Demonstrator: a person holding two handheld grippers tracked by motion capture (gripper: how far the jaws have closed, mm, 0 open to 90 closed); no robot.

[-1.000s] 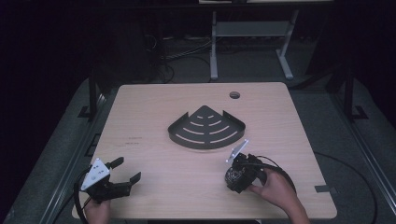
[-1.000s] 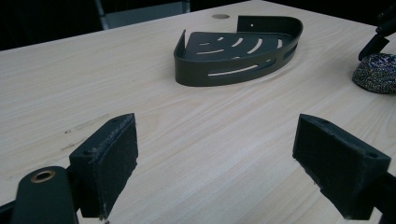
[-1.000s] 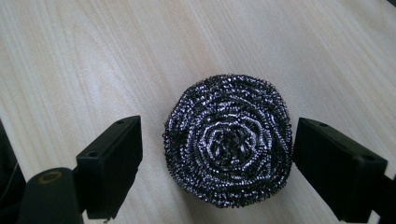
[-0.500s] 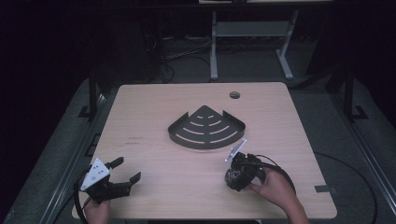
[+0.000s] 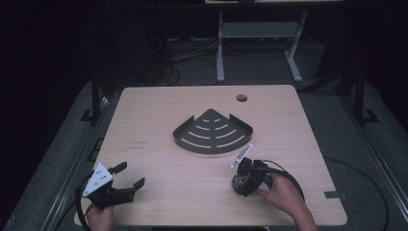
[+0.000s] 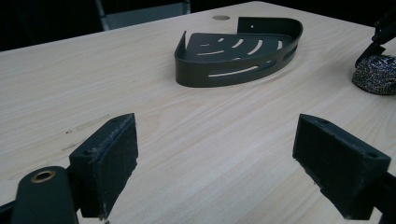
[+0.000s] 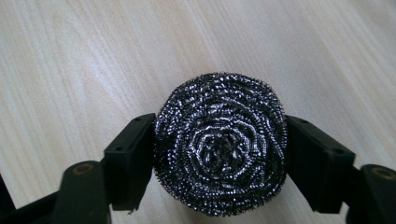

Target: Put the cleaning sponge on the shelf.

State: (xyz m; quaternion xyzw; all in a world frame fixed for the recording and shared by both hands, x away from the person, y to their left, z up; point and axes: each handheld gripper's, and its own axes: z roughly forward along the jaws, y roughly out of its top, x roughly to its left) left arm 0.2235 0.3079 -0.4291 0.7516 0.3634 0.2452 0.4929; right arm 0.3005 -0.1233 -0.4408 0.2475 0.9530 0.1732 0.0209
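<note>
Pale wooden tabletop (image 5: 159, 115) carries a dark slotted corner caddy (image 5: 212, 132) at centre; right gripper (image 7: 219, 154) clamps a round steel-wool scourer (image 7: 220, 148) near it, presumably for loading, while left gripper (image 5: 126, 175) rests wide apart.

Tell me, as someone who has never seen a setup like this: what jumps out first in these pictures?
Most striking is the shiny steel wool scourer, a tight metal coil squeezed between the two black jaws of the right gripper near the table's front right. Behind it, at the middle of the pale wooden table, sits a dark fan-shaped corner shelf with curved slots. At the front left, the left gripper rests with its jaws spread wide, holding nothing.
</note>
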